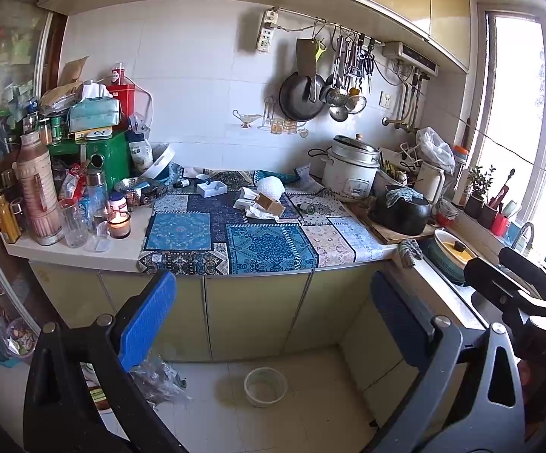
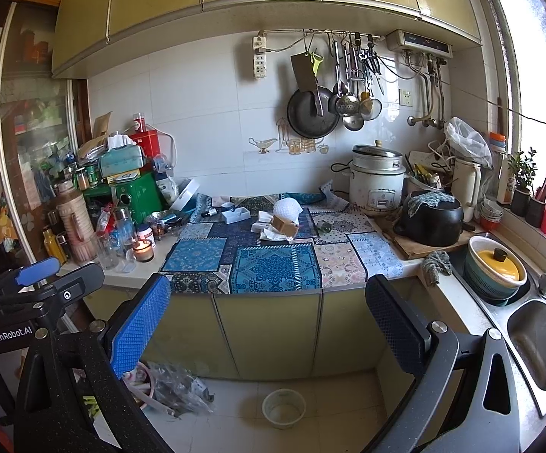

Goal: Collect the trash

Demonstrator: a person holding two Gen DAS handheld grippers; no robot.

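Trash lies on the blue patterned cloth [image 1: 257,243] on the counter: a small brown cardboard box [image 1: 269,204], crumpled white paper [image 1: 259,213], a white foam net [image 1: 271,187] and a small dark bottle [image 1: 306,207] on its side. The same box [image 2: 285,224], foam net [image 2: 288,208] and bottle [image 2: 325,226] show in the right wrist view. My left gripper [image 1: 273,321] is open and empty, well back from the counter. My right gripper [image 2: 269,324] is open and empty too, at the same distance. A clear plastic bag [image 2: 182,385] lies on the floor.
A lit candle [image 1: 119,223], glasses and bottles crowd the counter's left end. A rice cooker [image 1: 352,168] and black pot [image 1: 401,209] stand on the right. The sink [image 2: 537,343] is far right. A round tub [image 1: 265,385] sits on the floor.
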